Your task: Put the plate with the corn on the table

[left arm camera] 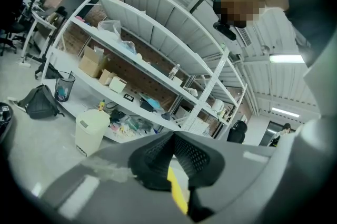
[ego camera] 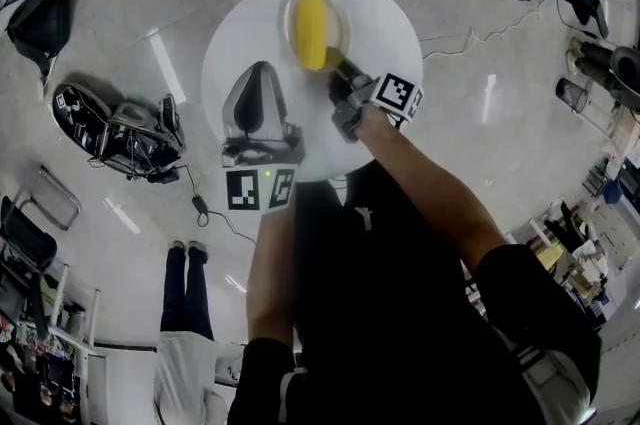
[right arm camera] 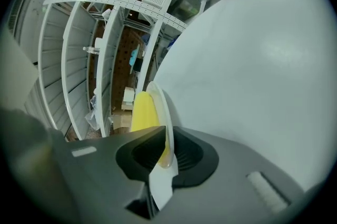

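Round white counter (ego camera: 390, 23) seen from above, standing on a glossy pale floor (ego camera: 480, 143). Plate (ego camera: 338, 23) sits at the far edge of the counter, with the yellow corn (ego camera: 312, 28) lying lengthwise on it. Right hand-held gripper (ego camera: 345, 71) reaches in from the near side and is clamped on the plate's near rim. The right gripper view confirms this: the thin pale rim runs edge-on between the two black pads, which press on it from either side, and the corn shows on the side of the plate away from the counter top. Whether the plate rests on the counter or hangs just above it cannot be told; it is very close to the surface. Left hand-held gripper (ego camera: 259, 71) hovers over the near-left part of the counter, well apart from the plate. Its jaws are together, with the pads meeting at the tips and nothing gripped between them. It points out over the room, toward white shelving (left arm camera: 158, 54) stocked with boxes and a white bin (left arm camera: 92, 128) standing on the floor below. Both forearms come in from the near edge of the counter. A black bag (ego camera: 40, 8) lies on the floor off the far-left side of the counter.
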{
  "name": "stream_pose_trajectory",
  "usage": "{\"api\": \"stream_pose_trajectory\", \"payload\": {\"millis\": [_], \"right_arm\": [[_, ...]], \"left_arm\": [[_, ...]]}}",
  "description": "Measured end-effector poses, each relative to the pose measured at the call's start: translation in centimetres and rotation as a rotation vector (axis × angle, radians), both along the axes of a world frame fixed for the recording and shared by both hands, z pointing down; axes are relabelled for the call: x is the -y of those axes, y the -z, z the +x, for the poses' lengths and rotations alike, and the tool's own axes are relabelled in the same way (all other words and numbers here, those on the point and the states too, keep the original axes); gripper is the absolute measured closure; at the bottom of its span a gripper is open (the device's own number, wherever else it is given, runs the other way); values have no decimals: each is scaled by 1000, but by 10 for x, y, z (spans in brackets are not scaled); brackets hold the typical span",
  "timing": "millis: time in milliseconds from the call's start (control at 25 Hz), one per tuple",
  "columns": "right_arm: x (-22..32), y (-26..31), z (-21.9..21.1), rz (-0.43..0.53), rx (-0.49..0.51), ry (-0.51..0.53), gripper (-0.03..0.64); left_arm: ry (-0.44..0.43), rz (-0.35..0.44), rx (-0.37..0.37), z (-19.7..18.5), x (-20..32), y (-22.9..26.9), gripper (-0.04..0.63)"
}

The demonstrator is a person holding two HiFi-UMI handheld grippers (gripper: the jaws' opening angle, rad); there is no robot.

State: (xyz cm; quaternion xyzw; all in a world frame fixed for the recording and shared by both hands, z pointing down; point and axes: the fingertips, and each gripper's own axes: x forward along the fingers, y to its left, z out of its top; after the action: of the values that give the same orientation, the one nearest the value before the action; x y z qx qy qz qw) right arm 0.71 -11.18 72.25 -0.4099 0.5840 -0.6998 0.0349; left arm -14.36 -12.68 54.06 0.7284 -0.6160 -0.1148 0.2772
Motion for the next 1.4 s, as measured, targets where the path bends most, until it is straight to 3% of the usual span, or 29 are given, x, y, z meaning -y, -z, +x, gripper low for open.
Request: {"api": "stream_pose_trajectory", "payload": {"millis": [560,1400], "right_arm": [[-3,-3,2,-93,-87,20,555],[-12,-4,8,-130,-127,26,518]], "left_arm": [[12,7,-1,-1,-6,4,591],[17,19,-8,1,-12,10,591]]}}
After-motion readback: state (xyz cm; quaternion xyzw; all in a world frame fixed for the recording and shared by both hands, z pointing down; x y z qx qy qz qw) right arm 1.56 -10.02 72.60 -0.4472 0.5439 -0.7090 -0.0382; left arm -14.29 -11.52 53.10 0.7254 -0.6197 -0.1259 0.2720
